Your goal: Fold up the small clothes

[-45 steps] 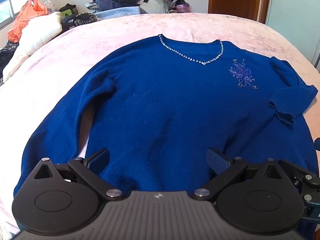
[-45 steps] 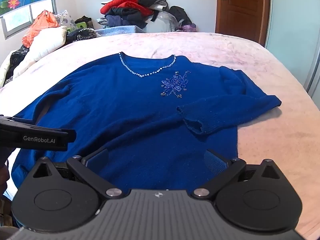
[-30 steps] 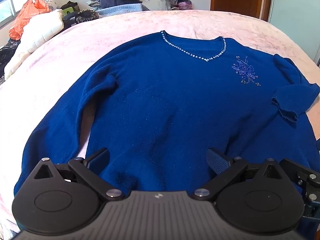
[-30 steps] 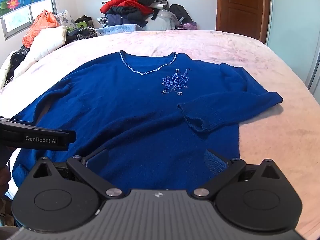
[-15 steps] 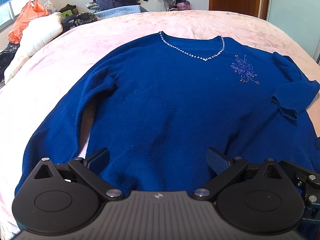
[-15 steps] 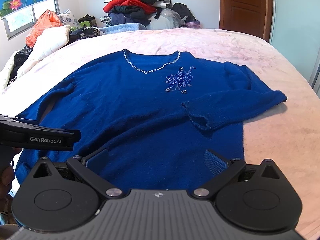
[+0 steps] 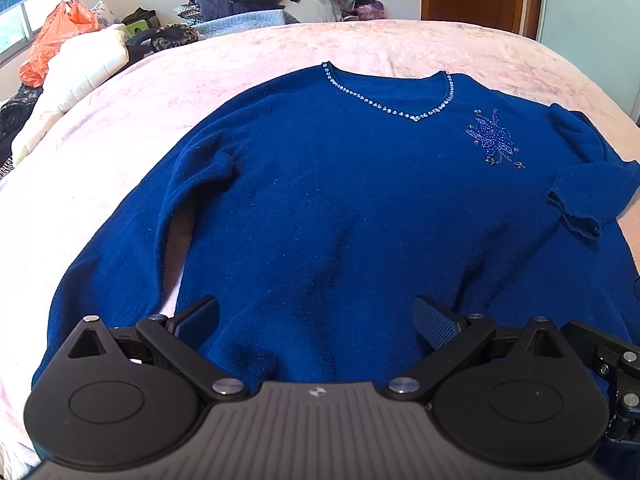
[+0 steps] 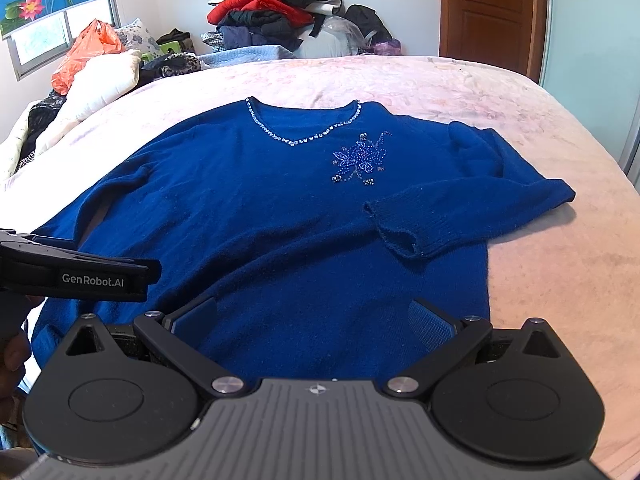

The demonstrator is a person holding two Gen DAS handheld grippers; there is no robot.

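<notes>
My left gripper [image 7: 316, 316] stood with its jaws wide apart and nothing between them, and my right gripper [image 8: 314, 316] was the same, wide and empty; both hung at the bottom of their frames over the near hem of the blue sweater [image 7: 360, 208]. The sweater lay face up on the pink bedspread [image 8: 460, 84], running straight away from my jaws toward the top of the frame, hem nearest, beaded neckline [image 8: 304, 136] farthest. Its right sleeve [image 8: 472, 216] was already crossed inward over the chest, cuff in the middle right of the right wrist view, just below the beaded flower [image 8: 360, 158]. The left sleeve [image 7: 116, 248] lay stretched down the left side of the left wrist view, unfolded, its cuff low and left of my left jaws. I judged that sleeve the next thing to take, and my left gripper the nearer one for it. A heap of clothes [image 8: 276, 12] sat at the top centre, well apart.
</notes>
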